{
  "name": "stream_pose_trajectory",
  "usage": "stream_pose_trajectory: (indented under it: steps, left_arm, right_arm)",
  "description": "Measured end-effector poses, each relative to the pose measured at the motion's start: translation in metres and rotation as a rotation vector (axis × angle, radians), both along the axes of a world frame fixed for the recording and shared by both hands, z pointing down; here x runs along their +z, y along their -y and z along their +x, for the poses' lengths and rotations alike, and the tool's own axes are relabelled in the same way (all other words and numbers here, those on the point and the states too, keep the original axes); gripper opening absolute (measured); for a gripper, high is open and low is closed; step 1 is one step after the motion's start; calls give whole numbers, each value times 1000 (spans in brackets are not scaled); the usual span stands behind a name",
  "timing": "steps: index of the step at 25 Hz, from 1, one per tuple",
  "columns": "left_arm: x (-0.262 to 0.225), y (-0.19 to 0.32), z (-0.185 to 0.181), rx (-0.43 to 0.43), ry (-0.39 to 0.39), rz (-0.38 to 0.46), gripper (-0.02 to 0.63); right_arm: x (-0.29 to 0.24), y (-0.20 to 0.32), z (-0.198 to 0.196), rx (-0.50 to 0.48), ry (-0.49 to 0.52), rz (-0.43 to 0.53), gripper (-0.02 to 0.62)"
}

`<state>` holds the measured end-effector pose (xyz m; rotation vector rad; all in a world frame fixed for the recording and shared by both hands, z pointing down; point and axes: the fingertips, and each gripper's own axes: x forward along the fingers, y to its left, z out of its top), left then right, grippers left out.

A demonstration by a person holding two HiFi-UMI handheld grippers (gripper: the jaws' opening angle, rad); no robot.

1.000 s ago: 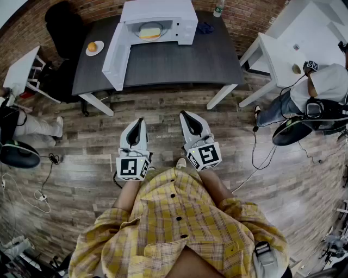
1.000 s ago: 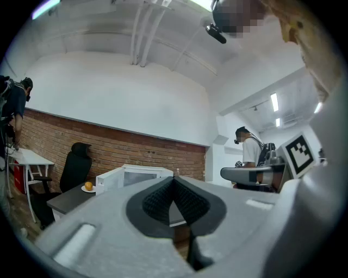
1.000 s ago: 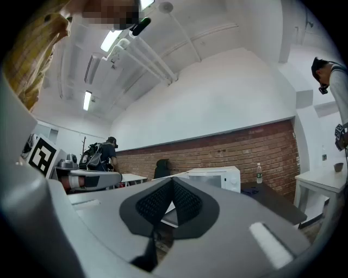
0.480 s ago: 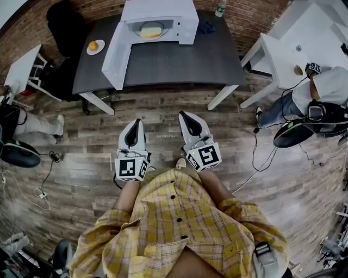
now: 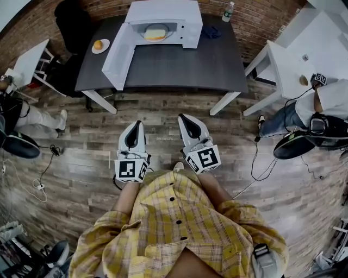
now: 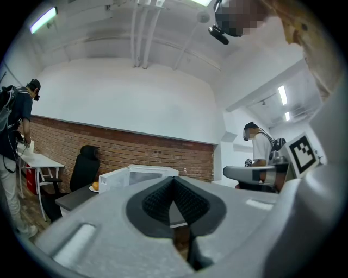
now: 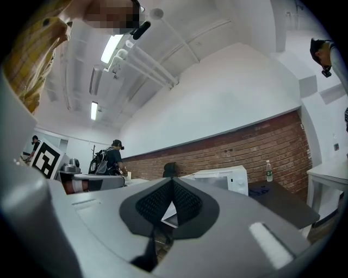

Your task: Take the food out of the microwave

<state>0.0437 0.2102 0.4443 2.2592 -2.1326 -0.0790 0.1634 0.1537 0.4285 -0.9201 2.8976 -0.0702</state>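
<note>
The white microwave (image 5: 163,19) stands at the back of a dark table (image 5: 185,62) with its door (image 5: 118,57) swung open to the left. Inside lies a plate with yellowish food (image 5: 155,32). My left gripper (image 5: 137,124) and right gripper (image 5: 182,117) are held level side by side over the wooden floor, well short of the table. Both are shut with nothing between the jaws. The microwave (image 6: 136,176) shows far ahead past the left gripper (image 6: 174,179), and the microwave (image 7: 220,179) also shows beyond the right gripper (image 7: 172,180).
A small plate with an orange (image 5: 98,45) sits at the table's left end, a blue cloth (image 5: 211,32) and a bottle (image 5: 228,11) at its right. A black chair (image 5: 73,21) stands at the far left. People and white tables (image 5: 304,43) flank both sides; cables lie on the floor.
The table and microwave have drawn slightly nearer and lower in the head view. Both grippers stay shut, the right one edged a little forward.
</note>
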Motion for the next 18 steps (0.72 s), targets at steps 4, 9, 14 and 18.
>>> stream_pose_trajectory:
  steps: [4,9,14,18]
  left_arm:
    - [4,1,16,-22,1,-11,0]
    - [7,-2,23,-51,15,-29,0]
    - [11,-2,10,-91,8,-45,0]
    - [18,10,-1,-88,3,-50,0]
  right_arm:
    - [5,4,10,-25,0,-7,5]
    - [10,8,13,-50,12,-24,5]
    - [16,11,-4,-83,25,-41,5]
    - [19,22,-18,-89,12,-42,5]
